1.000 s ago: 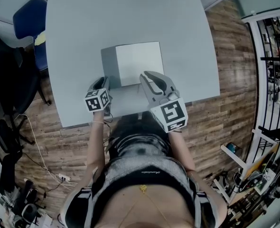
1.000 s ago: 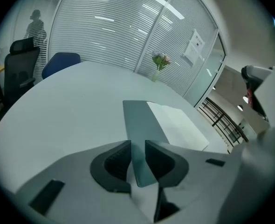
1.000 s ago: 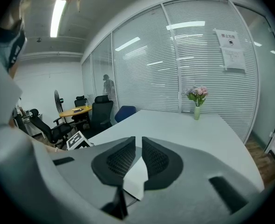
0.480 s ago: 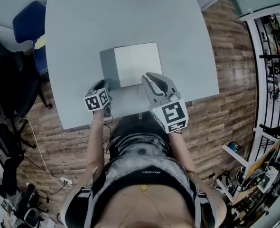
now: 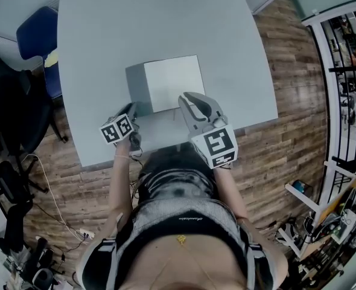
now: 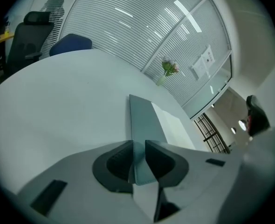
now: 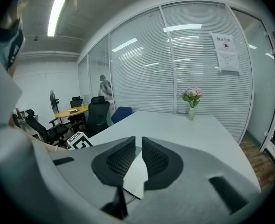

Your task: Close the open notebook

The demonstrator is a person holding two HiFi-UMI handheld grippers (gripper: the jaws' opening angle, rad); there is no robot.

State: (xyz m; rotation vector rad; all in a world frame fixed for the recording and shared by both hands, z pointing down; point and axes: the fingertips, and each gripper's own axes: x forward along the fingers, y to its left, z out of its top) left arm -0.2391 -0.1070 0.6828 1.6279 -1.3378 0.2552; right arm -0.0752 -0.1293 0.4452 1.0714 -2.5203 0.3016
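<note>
The open notebook (image 5: 166, 83) lies near the front edge of the grey table (image 5: 105, 35). Its white page (image 5: 177, 80) lies flat, and its grey left cover (image 5: 138, 89) is raised. In the left gripper view that cover (image 6: 144, 120) stands on edge, rising from the page (image 6: 172, 122). My left gripper (image 5: 131, 109) is shut on the cover's near corner, both pads (image 6: 116, 162) pressed against it. My right gripper (image 5: 189, 103) is at the notebook's near right corner. In the right gripper view a white page corner (image 7: 138, 174) is pinched between its nearly touching pads (image 7: 121, 160).
A blue chair (image 5: 36, 32) and black chairs (image 5: 9, 101) stand left of the table. A vase of flowers (image 7: 191, 101) sits at the table's far end, by a glass wall with blinds. The table's front edge (image 5: 166, 147) runs just under both grippers. The floor around the table is wood.
My left gripper has shifted a little left and outward with the grey cover in it. The right gripper has hardly moved.
</note>
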